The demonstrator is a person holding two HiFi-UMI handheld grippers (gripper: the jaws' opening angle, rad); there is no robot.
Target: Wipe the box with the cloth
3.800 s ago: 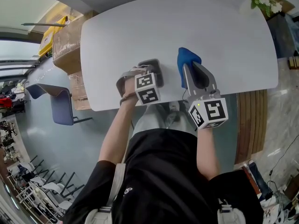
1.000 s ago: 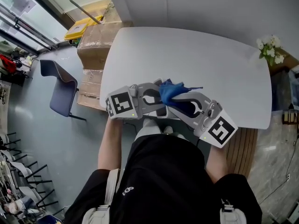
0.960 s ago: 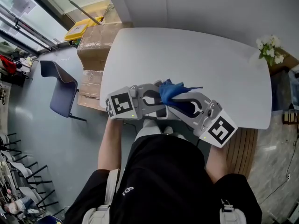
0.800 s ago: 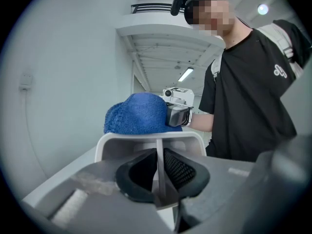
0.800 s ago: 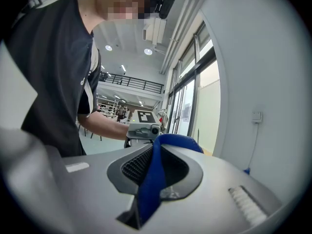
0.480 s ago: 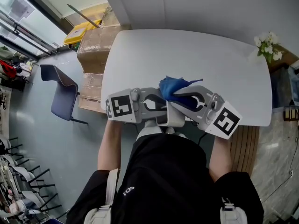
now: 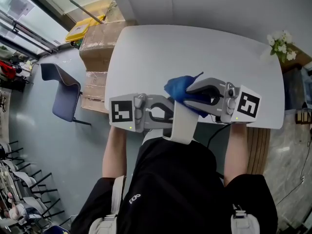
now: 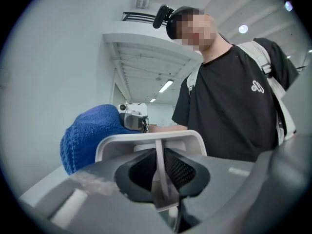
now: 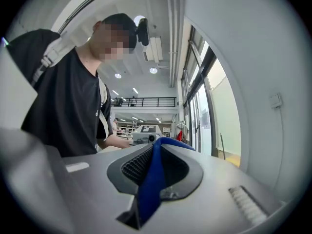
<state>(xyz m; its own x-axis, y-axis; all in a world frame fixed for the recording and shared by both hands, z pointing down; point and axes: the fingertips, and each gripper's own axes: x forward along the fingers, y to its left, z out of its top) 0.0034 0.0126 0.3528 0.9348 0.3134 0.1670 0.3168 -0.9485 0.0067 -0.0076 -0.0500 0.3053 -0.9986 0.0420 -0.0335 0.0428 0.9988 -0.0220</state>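
One white table point(image 7: 195, 48), two cardboard cartons point(image 7: 100, 43) by its left end, one blue chair point(image 7: 61, 89), one white box point(image 7: 183, 123), one blue cloth point(image 7: 179, 87) and two grippers. Both grippers are held up over the near table edge, lying roughly level and pointing at each other. The left gripper point(image 7: 169, 113) is clamped on a thin wall of the box, which hangs tilted off the table in front of the person's body. Its jaws have just been easing apart a touch, with the wall between the pads. The right gripper point(image 7: 191, 92) is pinched tight on the cloth, bunched just beside the box's upper end. A second ago the two tools made a V; now they're nearly in one line, and more of the box shows below them. Nearly four seconds back, the cloth was on the tabletop.
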